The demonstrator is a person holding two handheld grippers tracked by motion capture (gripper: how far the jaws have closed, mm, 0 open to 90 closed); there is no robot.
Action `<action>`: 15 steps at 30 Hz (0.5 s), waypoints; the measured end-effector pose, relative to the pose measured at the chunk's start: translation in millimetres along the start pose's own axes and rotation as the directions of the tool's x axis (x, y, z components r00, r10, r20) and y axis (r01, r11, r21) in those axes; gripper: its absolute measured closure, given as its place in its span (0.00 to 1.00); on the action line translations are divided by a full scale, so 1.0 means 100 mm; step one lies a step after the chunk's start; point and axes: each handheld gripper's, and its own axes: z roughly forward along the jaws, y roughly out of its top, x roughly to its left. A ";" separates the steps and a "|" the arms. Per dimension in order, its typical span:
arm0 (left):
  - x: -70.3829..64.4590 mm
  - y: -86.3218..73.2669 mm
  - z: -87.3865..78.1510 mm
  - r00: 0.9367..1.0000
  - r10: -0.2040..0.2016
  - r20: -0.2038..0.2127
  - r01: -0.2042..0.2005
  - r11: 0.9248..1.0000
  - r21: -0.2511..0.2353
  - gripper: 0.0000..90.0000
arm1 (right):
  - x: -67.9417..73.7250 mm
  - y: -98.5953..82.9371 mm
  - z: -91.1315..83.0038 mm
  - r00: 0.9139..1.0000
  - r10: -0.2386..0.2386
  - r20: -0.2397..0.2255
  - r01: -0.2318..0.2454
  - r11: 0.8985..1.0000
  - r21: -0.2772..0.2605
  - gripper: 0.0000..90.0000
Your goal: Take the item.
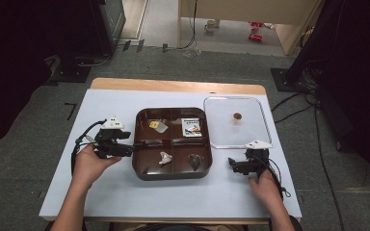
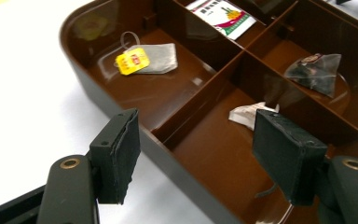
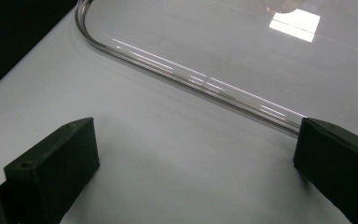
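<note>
The left gripper (image 2: 196, 161) is gaping wide and empty, straddling the brown tray's (image 1: 140, 171) near wall. The right gripper (image 3: 196, 172), equally open and empty, is facing the clear lid's (image 3: 191, 77) rim just ahead, probably the nearer hand for it.

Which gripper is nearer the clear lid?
Right. The right gripper sits just off the clear lid's near edge; the left gripper is across the brown tray, at its left rim.

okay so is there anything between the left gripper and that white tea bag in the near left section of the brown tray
Partly. The left gripper is open and straddles the brown tray's left wall, so one jaw sits outside the tray and one over the near-left compartment. That wall and rim are the only things in the way; the white tea bag lies uncovered just beyond the inner jaw.
</note>
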 end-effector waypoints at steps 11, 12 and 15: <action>-0.12 0.06 0.19 0.998 0.027 0.065 -0.029 0.999 0.032 0.38 | 0.00 0.00 0.00 1.000 0.000 0.000 0.000 1.000 0.000 0.00; -0.14 0.06 0.21 0.997 0.037 0.066 -0.039 0.999 0.031 0.39 | 0.00 0.00 0.00 1.000 0.000 0.000 0.000 1.000 0.000 0.00; -0.18 0.06 0.26 0.996 0.060 0.063 -0.062 0.998 0.033 0.42 | 0.00 0.00 0.00 1.000 0.000 0.001 0.000 1.000 0.000 0.00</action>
